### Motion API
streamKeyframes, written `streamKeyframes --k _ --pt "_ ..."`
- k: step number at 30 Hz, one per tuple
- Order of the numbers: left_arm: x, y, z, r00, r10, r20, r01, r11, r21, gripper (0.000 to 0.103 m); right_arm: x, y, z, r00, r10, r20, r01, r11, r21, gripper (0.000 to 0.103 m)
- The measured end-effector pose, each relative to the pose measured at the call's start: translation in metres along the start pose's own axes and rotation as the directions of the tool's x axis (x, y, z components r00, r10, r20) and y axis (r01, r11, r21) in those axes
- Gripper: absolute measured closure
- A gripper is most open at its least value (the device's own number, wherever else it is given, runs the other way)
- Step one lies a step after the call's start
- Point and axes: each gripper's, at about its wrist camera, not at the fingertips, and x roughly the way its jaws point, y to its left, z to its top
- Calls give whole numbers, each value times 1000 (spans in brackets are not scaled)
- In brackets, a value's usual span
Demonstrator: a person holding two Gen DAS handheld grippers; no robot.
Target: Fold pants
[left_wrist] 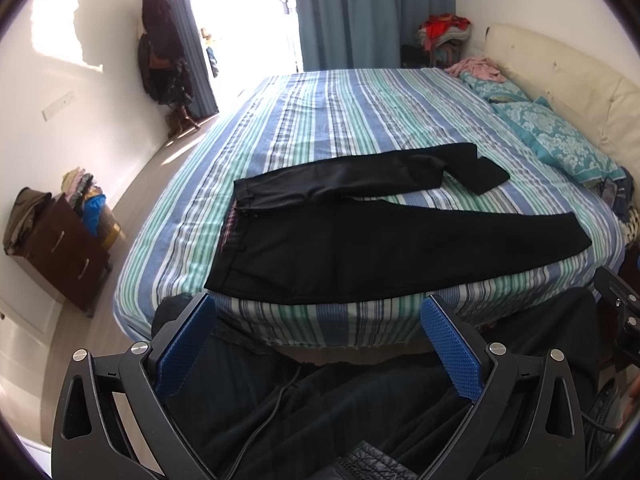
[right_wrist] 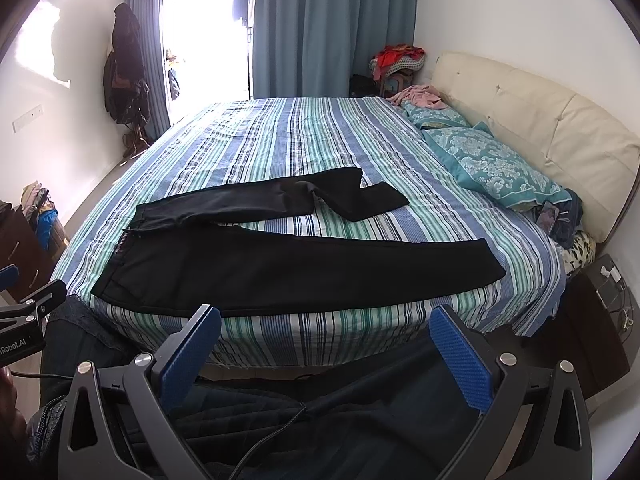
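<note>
black pants (left_wrist: pixel 360 236) spread on striped bed (left_wrist: pixel 320 112), teal pillows (left_wrist: pixel 560 140) beyond, both grippers (left_wrist: pixel 316 344) (right_wrist: pixel 324 356) spread apart, empty

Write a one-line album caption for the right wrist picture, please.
Open right tongs wait at the edge of a striped bed where black pants lie spread, one leg bent.

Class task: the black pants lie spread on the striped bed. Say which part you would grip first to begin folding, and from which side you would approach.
Probably the far leg's kinked cuff of the black pants. That leg bends back on itself, so it needs straightening before it can lie on the flat near leg. Reach over the near leg from the bed edge with the right gripper, jaws open; the left gripper could pin the waistband.
</note>
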Motion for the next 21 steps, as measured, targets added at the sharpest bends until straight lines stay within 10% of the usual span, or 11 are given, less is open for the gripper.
streamKeyframes --k 21 --pt "-1 2 0 1000 0 -3 0 1000 -2 1 4 -1 0 1000 5 -14 -4 1000 6 0"
